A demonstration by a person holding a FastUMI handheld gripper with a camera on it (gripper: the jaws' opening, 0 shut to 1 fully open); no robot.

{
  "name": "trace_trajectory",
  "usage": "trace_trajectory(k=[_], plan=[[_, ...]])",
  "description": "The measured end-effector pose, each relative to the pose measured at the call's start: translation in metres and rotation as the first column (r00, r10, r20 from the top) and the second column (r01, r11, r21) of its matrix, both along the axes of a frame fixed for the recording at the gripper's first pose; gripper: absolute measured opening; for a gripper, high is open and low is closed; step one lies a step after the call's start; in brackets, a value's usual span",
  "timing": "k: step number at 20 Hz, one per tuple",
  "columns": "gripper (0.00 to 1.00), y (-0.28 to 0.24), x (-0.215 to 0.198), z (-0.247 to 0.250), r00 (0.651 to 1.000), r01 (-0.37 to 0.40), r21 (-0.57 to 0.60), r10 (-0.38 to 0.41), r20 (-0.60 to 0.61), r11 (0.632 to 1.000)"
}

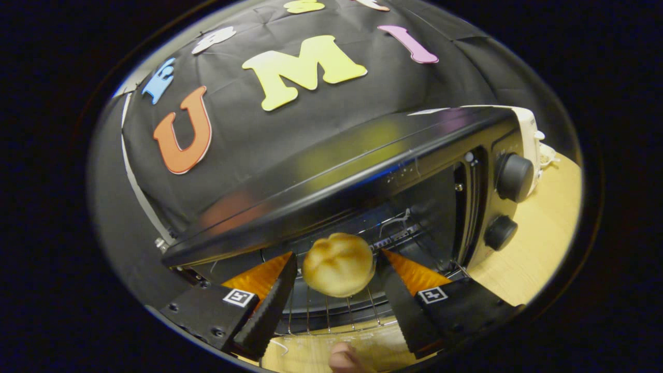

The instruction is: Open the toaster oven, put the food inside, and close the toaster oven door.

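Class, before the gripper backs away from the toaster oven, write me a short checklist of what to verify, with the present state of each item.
1. Toaster oven open: ok, the cavity is exposed.
2. Bread roll on the wire rack: ok, it appears to rest on the rack's front part.
3. Gripper released: ok, fingers apart with a gap on each side of the roll.
4. Roll deep enough for the door to shut: cannot tell.
5. Path back past the fingertip showing near the gripper: cannot tell.

Black toaster oven (362, 171) open; golden round bun (338, 264) at its wire rack (331, 311), between gripper fingers.
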State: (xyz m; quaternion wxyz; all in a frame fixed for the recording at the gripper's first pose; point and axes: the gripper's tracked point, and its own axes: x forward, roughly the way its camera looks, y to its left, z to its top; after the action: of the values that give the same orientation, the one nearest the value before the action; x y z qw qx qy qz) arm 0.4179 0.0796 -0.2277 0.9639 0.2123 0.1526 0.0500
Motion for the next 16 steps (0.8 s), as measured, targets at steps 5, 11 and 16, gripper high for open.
trace_trajectory(k=[5,11,16], plan=[[1.00,-0.008,-0.032,0.024,1.000,-0.004,0.001,0.004,0.028,1.000],[1.00,-0.009,-0.092,0.044,0.999,-0.028,-0.051,0.029,0.027,0.998],[1.00,-0.013,-0.149,0.032,0.995,-0.076,-0.206,0.061,-0.075,0.976]])
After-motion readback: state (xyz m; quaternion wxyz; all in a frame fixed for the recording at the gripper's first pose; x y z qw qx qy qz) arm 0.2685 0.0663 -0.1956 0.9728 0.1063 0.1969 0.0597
